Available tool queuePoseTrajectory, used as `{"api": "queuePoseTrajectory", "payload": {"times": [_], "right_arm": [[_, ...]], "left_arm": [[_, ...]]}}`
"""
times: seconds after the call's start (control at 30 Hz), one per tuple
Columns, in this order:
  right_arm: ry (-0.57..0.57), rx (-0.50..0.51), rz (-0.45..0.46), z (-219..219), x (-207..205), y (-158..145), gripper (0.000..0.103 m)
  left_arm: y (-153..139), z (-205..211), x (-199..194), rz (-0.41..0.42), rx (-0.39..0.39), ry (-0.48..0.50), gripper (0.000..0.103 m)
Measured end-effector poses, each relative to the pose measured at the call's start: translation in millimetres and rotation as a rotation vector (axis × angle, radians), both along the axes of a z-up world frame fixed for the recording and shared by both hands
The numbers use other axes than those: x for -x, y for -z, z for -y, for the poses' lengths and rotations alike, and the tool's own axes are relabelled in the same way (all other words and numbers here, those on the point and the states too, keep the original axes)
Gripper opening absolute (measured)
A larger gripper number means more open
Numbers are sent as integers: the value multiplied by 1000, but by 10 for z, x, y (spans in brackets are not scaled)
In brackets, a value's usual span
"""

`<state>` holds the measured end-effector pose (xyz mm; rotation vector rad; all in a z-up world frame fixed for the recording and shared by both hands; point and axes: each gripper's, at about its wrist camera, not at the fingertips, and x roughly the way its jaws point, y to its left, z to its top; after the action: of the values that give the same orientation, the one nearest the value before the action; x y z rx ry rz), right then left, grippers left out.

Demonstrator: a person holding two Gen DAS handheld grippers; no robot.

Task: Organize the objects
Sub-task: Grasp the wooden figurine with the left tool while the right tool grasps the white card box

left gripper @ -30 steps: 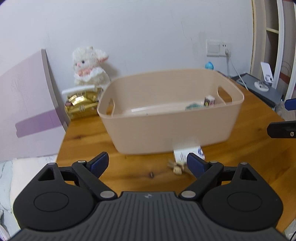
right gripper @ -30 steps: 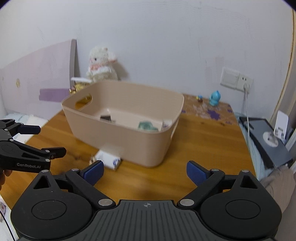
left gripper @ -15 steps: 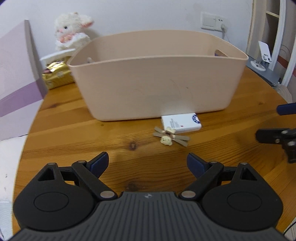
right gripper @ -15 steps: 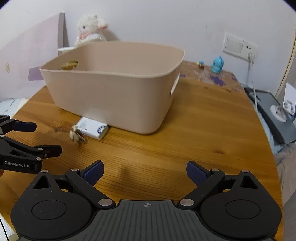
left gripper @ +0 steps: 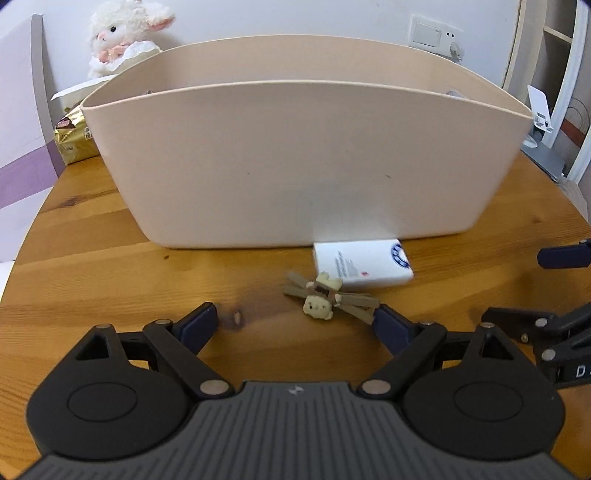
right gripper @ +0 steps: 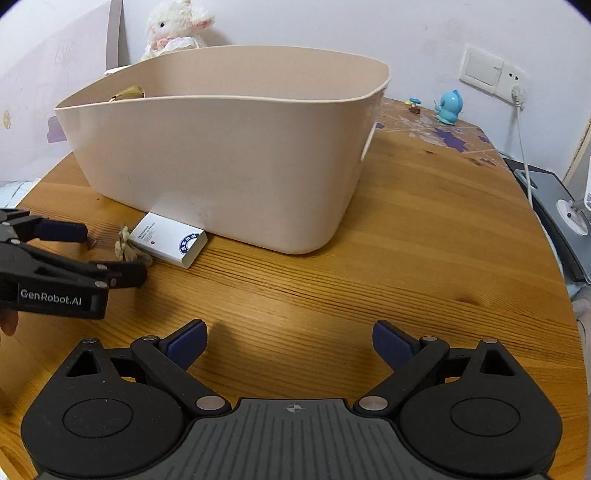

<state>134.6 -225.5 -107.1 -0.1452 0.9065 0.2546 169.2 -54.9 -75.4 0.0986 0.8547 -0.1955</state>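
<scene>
Plain white wall [right gripper: 332, 22] behind a round wooden worktop [right gripper: 406, 258], a switch and socket plate [right gripper: 493, 72] up right, white shelving [left gripper: 554, 55] beside it.

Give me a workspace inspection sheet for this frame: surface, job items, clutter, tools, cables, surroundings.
Surface: round wooden table, bare in front of the right tool.
Job's things: beige bin; white box against its near wall; bear clip just in front of the box.
Clutter: plush lamb, gold packet, blue figurine.
Grippers: left tool open, low, near the clip; right tool open, empty.
Cables: white cord from wall socket.
Surroundings: white wall, lilac board.
</scene>
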Motion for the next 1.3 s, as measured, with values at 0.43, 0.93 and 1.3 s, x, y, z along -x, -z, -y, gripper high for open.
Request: {"api": "queuePoseTrajectory", "payload": {"times": [0.43, 0.93, 1.3], "right_arm": [[-13, -25, 10, -410, -163, 91, 102], [66, -28, 60, -935, -271, 131, 103], [132, -41, 113, -1027, -244, 150, 98]], "left_arm": [[-2, -435, -185, 29, 2, -66, 92], [18, -710, -291, 60, 8, -55, 96], [27, -768, -380, 65, 9, -61, 95]]}}
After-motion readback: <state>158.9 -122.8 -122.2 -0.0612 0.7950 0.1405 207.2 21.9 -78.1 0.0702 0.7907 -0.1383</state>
